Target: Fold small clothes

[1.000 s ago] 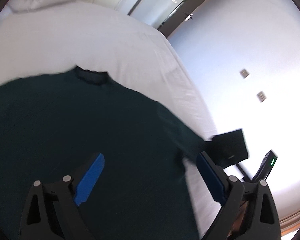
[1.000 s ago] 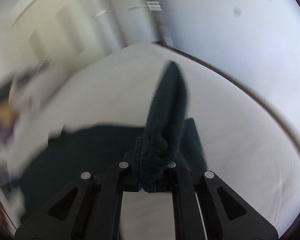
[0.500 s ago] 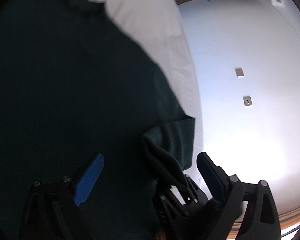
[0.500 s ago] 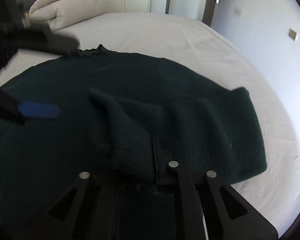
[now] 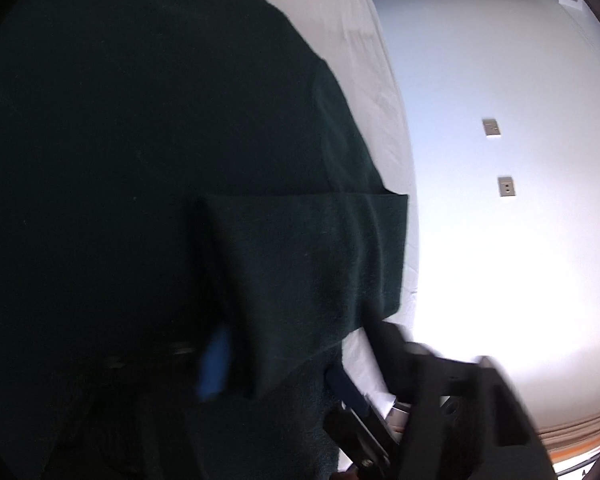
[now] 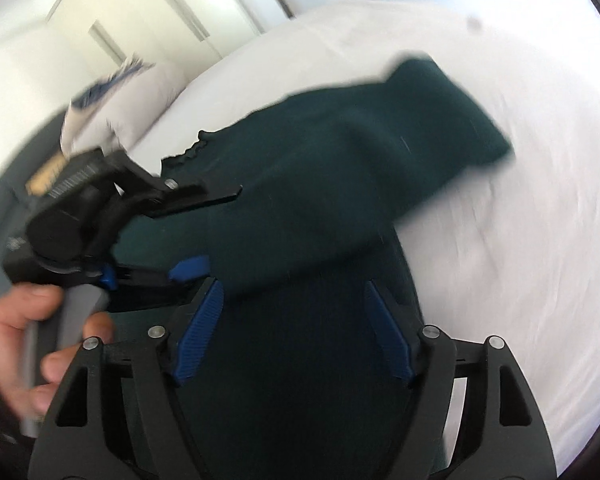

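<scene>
A dark green sweater lies spread on the white bed. One sleeve is folded back across its body. In the left wrist view my left gripper straddles the sleeve's end. Its jaws are closing, and the blue pads still stand a little off the cloth. The right wrist view shows that same left gripper with one finger on each side of the sleeve. My right gripper hovers over the sweater's body. Its jaws are opening and nothing is pinched between them.
A hand holds the left gripper's handle at the left. A white pillow or duvet lies at the head of the bed, with cupboard doors behind it. The bed's edge borders a pale wall with two sockets.
My right gripper let go of the sleeve, opened and drew back. The sleeve now lies folded over the sweater. My left gripper sank towards it and its jaws narrowed around the sleeve's end.
</scene>
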`<state>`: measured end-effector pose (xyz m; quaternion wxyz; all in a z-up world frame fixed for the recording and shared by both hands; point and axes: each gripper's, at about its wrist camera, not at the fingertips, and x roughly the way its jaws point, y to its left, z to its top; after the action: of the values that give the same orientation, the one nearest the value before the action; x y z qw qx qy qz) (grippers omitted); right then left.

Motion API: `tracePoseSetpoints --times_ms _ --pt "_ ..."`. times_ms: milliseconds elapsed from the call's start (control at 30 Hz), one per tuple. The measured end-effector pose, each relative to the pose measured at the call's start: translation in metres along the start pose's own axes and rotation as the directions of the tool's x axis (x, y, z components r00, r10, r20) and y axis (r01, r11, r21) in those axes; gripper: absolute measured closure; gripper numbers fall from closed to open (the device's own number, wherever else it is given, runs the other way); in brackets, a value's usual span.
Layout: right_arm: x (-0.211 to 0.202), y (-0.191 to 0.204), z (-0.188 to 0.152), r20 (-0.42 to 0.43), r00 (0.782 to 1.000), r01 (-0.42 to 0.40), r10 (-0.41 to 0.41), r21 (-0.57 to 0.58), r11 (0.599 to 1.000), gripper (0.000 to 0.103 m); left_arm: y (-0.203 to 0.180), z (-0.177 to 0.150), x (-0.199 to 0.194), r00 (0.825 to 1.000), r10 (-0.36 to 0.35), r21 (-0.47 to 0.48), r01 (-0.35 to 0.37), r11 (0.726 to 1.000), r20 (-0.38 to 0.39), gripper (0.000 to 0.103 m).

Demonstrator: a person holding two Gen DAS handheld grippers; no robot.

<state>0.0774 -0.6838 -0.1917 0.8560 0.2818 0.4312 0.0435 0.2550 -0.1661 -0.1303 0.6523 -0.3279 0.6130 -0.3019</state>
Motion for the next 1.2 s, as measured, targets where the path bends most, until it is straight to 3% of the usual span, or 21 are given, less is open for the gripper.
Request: tracePoseSetpoints --times_ms 33,67,267,400,467,733,867,1033,1200 --pt "-0.001 -0.008 -0.004 -0.002 0.999 -0.033 0.033 0.055 0.998 0.031 0.001 0.000 -0.001 1.000 0.015 0.001 -0.015 1.000 0.000 0.085" --pt "-0.003 -0.012 -0.012 0.001 0.999 -0.049 0.049 0.074 0.996 0.031 0.001 0.004 -0.003 1.000 0.008 -0.002 -0.008 1.000 0.002 0.096" --pt "0.003 -0.015 -0.016 0.007 0.998 -0.066 0.066 0.055 0.996 0.031 -0.009 0.026 -0.051 0.993 0.024 0.061 -0.031 0.998 0.113 0.096" --pt "0.007 -0.015 -0.014 0.005 0.997 -0.072 0.072 0.063 0.995 0.031 -0.006 0.048 -0.100 0.977 0.092 0.113 -0.116 0.987 0.193 0.096" --pt "-0.020 -0.016 -0.014 0.007 0.997 -0.075 0.075 0.061 0.995 0.031 0.007 0.059 -0.121 0.964 0.141 0.107 -0.168 0.980 0.223 0.096" --pt "-0.034 -0.012 -0.018 0.008 0.999 -0.051 0.051 0.043 0.998 0.031 0.078 0.082 -0.178 0.915 0.272 -0.002 -0.284 0.959 0.298 0.096" --pt "-0.031 -0.007 -0.019 0.011 0.999 -0.046 0.046 0.034 0.998 0.031 0.120 0.086 -0.202 0.905 0.299 -0.049 -0.298 0.953 0.304 0.096" --pt "-0.028 0.000 -0.019 0.011 0.999 -0.034 0.033 0.025 0.999 0.031 0.124 0.088 -0.197 0.896 0.311 -0.074 -0.303 0.950 0.317 0.096" --pt "-0.024 0.005 -0.018 0.004 1.000 -0.030 0.030 0.032 0.999 0.031 0.133 0.083 -0.183 0.902 0.334 -0.071 -0.328 0.942 0.274 0.096"
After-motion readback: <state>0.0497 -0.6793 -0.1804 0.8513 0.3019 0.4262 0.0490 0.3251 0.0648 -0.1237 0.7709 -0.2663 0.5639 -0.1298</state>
